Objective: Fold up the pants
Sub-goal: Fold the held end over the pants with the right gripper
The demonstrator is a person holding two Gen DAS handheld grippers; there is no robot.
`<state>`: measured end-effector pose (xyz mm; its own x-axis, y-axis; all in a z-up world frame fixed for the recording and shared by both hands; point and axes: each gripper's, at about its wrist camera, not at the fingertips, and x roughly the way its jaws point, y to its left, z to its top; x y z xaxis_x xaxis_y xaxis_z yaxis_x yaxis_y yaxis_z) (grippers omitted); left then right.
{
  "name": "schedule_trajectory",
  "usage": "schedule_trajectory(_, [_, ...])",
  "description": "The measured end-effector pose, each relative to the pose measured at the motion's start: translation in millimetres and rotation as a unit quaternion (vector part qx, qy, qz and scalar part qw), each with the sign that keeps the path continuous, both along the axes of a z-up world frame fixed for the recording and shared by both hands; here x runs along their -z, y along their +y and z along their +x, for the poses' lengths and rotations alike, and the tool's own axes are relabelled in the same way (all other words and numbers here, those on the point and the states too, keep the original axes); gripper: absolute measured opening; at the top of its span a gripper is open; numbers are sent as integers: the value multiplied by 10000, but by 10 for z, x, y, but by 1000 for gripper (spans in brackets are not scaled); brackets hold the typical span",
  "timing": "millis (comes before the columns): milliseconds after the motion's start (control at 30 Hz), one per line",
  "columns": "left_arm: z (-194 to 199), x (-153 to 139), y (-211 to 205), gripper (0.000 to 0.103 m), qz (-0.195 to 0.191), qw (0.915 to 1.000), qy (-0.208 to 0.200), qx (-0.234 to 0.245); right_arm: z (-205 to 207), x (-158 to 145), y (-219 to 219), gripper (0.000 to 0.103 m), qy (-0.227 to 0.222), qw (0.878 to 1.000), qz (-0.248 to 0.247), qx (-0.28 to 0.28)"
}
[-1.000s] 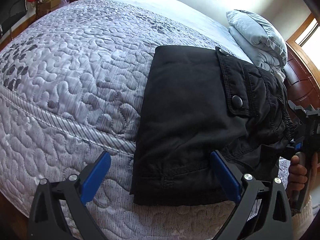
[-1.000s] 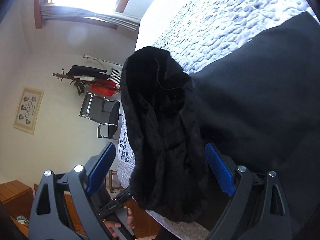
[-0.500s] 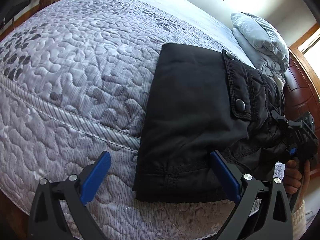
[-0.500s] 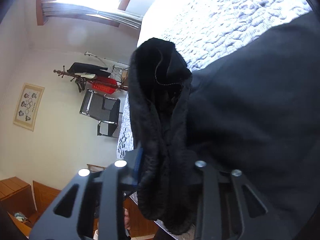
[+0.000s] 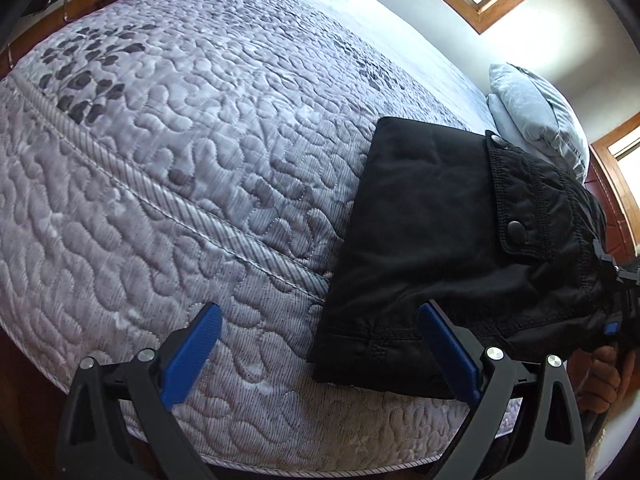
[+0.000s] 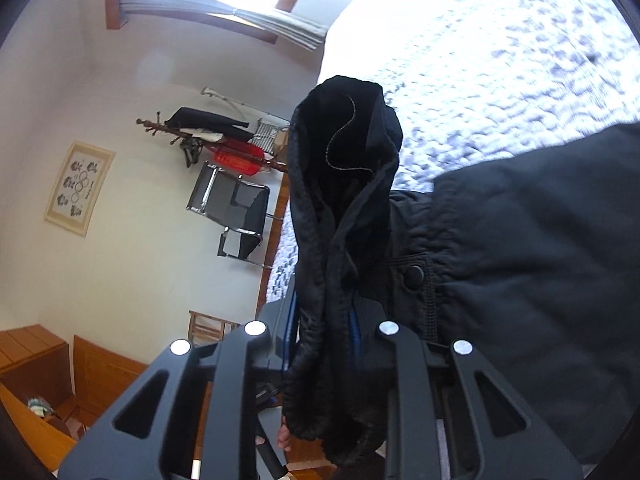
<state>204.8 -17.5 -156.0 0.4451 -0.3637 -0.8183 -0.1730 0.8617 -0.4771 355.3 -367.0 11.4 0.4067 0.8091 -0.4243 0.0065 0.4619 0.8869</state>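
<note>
Two grippers are seen: the right gripper (image 6: 325, 344) is closing, its pads clamped on the bunched waistband of the black pants (image 5: 432, 232), while the left gripper (image 5: 320, 344) is held wide open, nothing gripped. The pants are laid folded near the quilted bed's (image 5: 192, 168) right edge.

Ahead and to the left of the left gripper (image 5: 316, 344) the quilted bed (image 5: 200, 140) lies bare, open for passage. To its right the folded pants (image 5: 432, 232) cover the mattress edge, with pillows (image 5: 536, 108) beyond and the right gripper (image 5: 618, 292) at their far side.
</note>
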Motion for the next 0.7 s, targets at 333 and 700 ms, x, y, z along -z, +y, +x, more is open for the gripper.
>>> schedule_trajectory(333, [-51,-93,-96,99,-128,9999,-73,79,-184,-519,-347,20,-422,9979,450,182])
schedule_trajectory(700, [-18,-137,-505,99,-116,9986,-55,505,-382,-406,-944,20,-286,9963,327,738])
